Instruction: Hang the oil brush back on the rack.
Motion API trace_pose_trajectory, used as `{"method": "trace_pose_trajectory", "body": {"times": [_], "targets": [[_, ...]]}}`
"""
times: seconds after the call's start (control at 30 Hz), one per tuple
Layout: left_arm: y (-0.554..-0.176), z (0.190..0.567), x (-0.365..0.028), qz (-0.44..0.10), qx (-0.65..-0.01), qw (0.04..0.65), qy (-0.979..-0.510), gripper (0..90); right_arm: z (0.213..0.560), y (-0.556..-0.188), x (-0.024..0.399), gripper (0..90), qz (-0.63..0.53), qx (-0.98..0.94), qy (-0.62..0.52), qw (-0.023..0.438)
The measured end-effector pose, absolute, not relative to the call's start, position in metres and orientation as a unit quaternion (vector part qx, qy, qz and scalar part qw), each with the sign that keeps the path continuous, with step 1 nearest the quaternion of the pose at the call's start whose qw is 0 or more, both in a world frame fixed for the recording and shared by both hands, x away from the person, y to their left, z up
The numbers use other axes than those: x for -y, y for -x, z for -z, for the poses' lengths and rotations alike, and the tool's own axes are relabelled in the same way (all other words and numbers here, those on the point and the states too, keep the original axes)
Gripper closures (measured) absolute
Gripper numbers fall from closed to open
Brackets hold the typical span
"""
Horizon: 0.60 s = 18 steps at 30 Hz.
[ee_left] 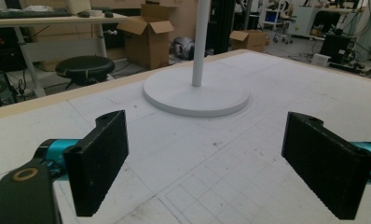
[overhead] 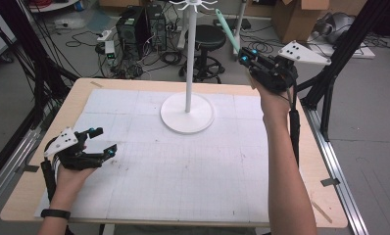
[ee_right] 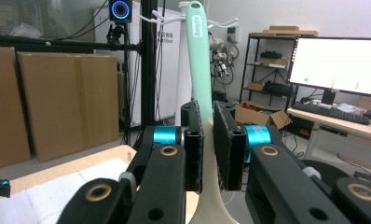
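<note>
A white stand rises from a round base (overhead: 187, 113) at the back middle of the table, its thin pole (overhead: 188, 58) ending in a ring of hooks (overhead: 195, 5). My right gripper (overhead: 244, 55) is raised to the right of the pole, shut on a mint-green utensil (overhead: 226, 29) whose handle slants up towards the hooks. In the right gripper view the handle (ee_right: 197, 56) stands between the pads of that gripper (ee_right: 208, 112), its tip beside the hooks (ee_right: 167, 18). My left gripper (overhead: 105, 140) rests open at the table's left. In its own view the left gripper (ee_left: 206, 119) is empty and faces the base (ee_left: 196, 95).
A white gridded mat (overhead: 183, 166) covers the wooden table. Behind the table are a black stool (overhead: 205, 36), computer towers (overhead: 134, 27), cables and cardboard boxes (overhead: 293, 17). Black frame posts (overhead: 335, 73) stand at the right and left edges.
</note>
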<state>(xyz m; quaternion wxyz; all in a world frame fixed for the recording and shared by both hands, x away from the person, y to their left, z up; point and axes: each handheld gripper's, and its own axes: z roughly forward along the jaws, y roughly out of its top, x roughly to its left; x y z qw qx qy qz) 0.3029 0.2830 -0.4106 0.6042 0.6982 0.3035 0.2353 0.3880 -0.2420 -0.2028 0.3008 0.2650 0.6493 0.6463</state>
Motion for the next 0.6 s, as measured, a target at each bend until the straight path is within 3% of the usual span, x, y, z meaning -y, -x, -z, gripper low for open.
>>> {"method": "trace_pose_trajectory", "body": {"times": [0.6], "targets": [[-0.303, 0.411, -0.284, -0.233, -0.304, 0.603, -0.700, 15.2, 0.203, -0.400, 0.231, 83.0, -0.645, -0.647, -0.272, 0.301]]}}
